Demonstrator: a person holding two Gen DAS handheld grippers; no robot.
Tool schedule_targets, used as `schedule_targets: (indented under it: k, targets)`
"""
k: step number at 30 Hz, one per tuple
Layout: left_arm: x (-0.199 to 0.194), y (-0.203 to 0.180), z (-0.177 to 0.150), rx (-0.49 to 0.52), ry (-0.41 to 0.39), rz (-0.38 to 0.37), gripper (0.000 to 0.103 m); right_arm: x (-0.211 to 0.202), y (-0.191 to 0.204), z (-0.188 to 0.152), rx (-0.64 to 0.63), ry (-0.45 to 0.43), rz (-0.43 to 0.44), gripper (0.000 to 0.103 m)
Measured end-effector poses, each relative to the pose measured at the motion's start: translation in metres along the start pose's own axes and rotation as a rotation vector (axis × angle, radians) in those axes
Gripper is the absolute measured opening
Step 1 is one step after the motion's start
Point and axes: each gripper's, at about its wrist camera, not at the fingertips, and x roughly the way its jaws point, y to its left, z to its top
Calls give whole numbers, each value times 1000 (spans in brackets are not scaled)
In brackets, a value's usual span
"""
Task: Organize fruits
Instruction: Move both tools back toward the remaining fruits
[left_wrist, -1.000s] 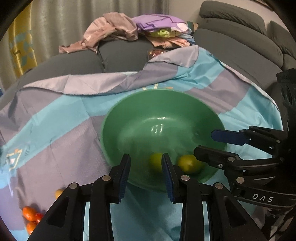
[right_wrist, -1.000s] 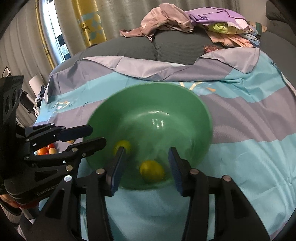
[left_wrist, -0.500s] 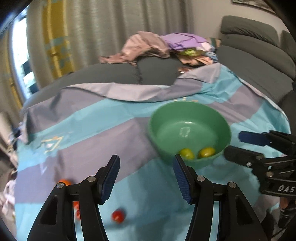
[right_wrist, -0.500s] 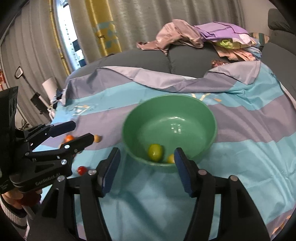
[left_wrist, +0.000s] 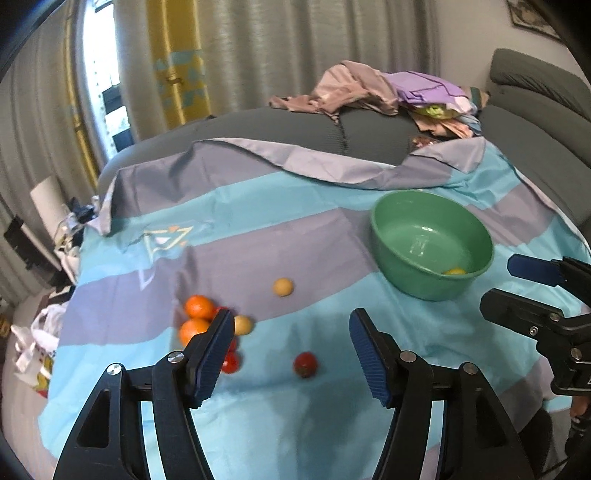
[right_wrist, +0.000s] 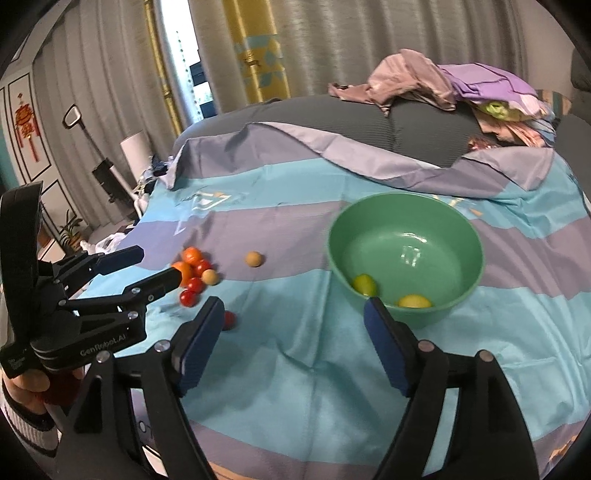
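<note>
A green bowl (right_wrist: 388, 236) stands on the striped cloth, and two yellow-green fruits (right_wrist: 364, 284) (right_wrist: 413, 301) lie in it. The left wrist view shows the bowl (left_wrist: 413, 284) at the right with one fruit (left_wrist: 454, 271) visible. Loose fruit lies to the left: oranges (left_wrist: 199, 306), tan round fruits (left_wrist: 283, 287) and red tomatoes (left_wrist: 305, 363). My left gripper (left_wrist: 290, 321) hangs above the cloth near the tomatoes, its jaws opening with nothing between them. My right gripper (right_wrist: 294, 302) hovers short of the bowl, also opening and empty.
The blue and grey cloth (left_wrist: 332, 406) covers a grey sofa. A pile of clothes (left_wrist: 388, 92) lies on the sofa behind the bowl. Curtains and a window stand beyond. Bags and clutter (left_wrist: 40, 332) sit on the floor past the cloth's left edge.
Both grippers drew back and up from the bowl and spread their jaws wide. The two yellow-green fruits stay in the bowl. The loose fruit on the cloth came into view.
</note>
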Motion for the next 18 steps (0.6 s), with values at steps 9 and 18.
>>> schedule_targets:
  k: [9, 18]
  targets:
    - [-8, 27, -12, -40, -11, 34, 65, 8, 27, 3, -39, 28, 21, 79]
    - [1, 65, -31, -118, 41, -8, 65, 31, 45, 0, -65, 98, 32, 79]
